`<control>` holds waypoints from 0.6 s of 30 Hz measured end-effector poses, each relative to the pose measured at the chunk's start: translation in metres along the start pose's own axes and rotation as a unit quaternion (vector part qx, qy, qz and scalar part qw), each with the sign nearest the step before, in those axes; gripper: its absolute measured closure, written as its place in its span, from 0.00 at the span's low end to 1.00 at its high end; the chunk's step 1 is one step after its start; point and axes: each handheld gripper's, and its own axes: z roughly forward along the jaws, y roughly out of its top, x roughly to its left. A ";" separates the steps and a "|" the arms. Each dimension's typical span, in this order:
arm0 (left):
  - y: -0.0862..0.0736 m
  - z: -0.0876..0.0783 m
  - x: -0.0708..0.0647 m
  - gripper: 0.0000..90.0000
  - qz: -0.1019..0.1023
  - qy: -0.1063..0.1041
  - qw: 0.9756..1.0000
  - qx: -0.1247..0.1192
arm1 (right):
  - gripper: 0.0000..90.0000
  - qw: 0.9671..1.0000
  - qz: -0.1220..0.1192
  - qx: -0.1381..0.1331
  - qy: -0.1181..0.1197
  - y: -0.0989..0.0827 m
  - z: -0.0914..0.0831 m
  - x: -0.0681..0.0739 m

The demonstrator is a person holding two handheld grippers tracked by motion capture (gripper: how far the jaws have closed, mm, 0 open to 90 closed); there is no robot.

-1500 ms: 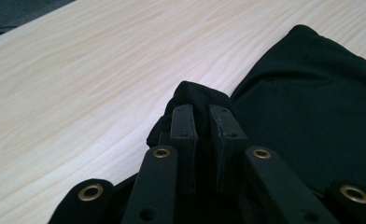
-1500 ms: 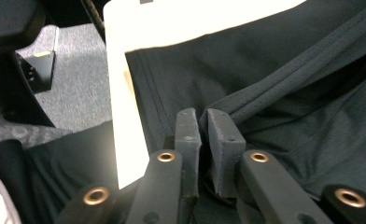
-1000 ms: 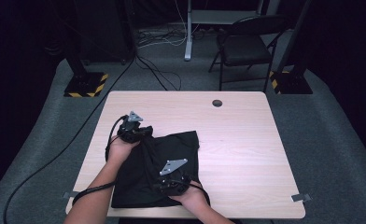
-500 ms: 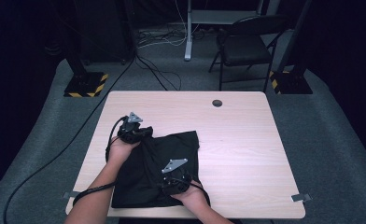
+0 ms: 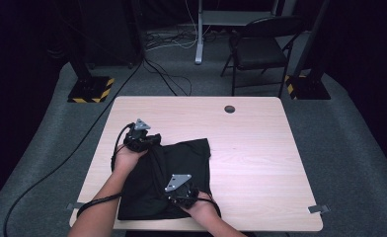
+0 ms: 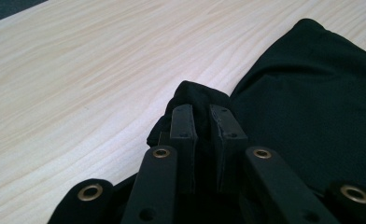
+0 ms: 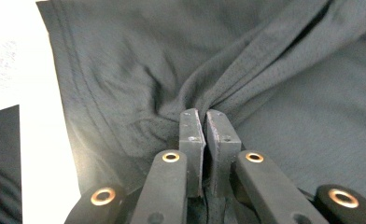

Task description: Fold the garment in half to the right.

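Near edge first: my R gripper (image 5: 177,193) is sitting low on the black garment (image 5: 181,163), close to the table's (image 5: 260,148) near side. In the right gripper view its jaws have just been closing and are now pinching a gathered ridge of the fabric (image 7: 228,88); creases are radiating out from the pads toward the far right of that view. So R is clamped on cloth, not on air.

Garment itself is lying on the near-left part of the table, roughly rectangular, w/ its long axis running from the near edge up toward the far right corner of the cloth. A hem w/ double stitching is showing on the left in the right gripper view.

Farther out: my L gripper (image 5: 143,139) is resting at the garment's far-left corner. In the left gripper view its jaws are nearly together and biting a small bunched tip of the cloth (image 6: 197,95), bare wood beyond it. So L is clamped on that corner.

Key relation, my judgement: both grips are lying along the garment's left side, L far, R near, the bulk of the fabric spreading to the right of that line. Next move prob. turns on carrying this held edge across to the right or lifting both together; R is nearer the body, L nearer the table centre.
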 end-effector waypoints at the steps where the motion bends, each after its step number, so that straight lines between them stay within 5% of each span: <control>1: 0.001 -0.001 0.001 0.89 0.000 0.001 1.000 -0.002 | 0.96 1.000 -0.008 -0.004 -0.003 0.002 -0.002 0.002; 5: 0.005 -0.007 0.001 0.89 -0.002 0.002 1.000 -0.010 | 0.96 0.999 -0.023 -0.028 0.004 0.013 -0.013 0.009; 11: 0.014 -0.014 -0.001 0.89 0.001 0.000 1.000 -0.022 | 0.96 0.997 0.003 -0.065 0.038 0.021 -0.027 0.008; 18: 0.036 -0.016 -0.011 0.89 0.007 -0.007 0.999 -0.033 | 0.96 0.996 0.001 -0.085 0.037 0.027 -0.053 0.003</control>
